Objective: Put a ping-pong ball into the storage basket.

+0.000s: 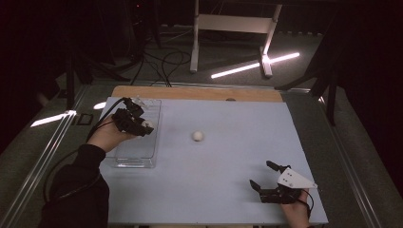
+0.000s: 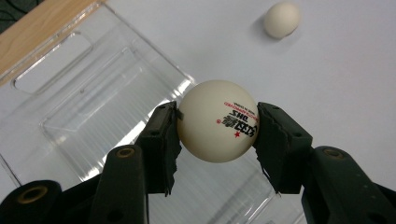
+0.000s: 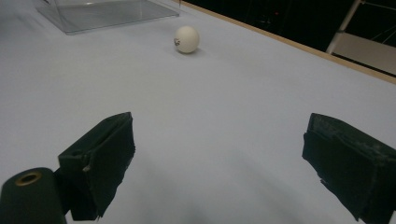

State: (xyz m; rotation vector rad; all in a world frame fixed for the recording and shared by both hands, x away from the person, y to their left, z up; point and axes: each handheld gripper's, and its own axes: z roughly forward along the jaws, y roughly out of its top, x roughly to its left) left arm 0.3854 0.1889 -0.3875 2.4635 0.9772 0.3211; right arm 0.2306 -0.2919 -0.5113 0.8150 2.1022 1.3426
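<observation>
1. High view: a dark room surrounds a pale blue table with a wooden strip at its far edge. The left gripper hangs over a clear plastic tray at the table's left, with a white ball at its tip. A second ball lies loose on the table to the right of the tray. The right gripper rests near the front right corner, jaws spread and empty.

2. Left gripper view: the black jaws are clamped on either side of the held ball, a smooth, matte white table-tennis ball with red and black print and a small red star. It hangs above the tray's edge. The grip is on a round, slick surface, so a slight squeeze or tilt could squirt it out. Released this close to the rim, it could bounce onto the table.

3. Right gripper view: both pads stand wide apart over bare table. The loose ball sits far ahead, near the tray's corner; a knock would send it rolling.
</observation>
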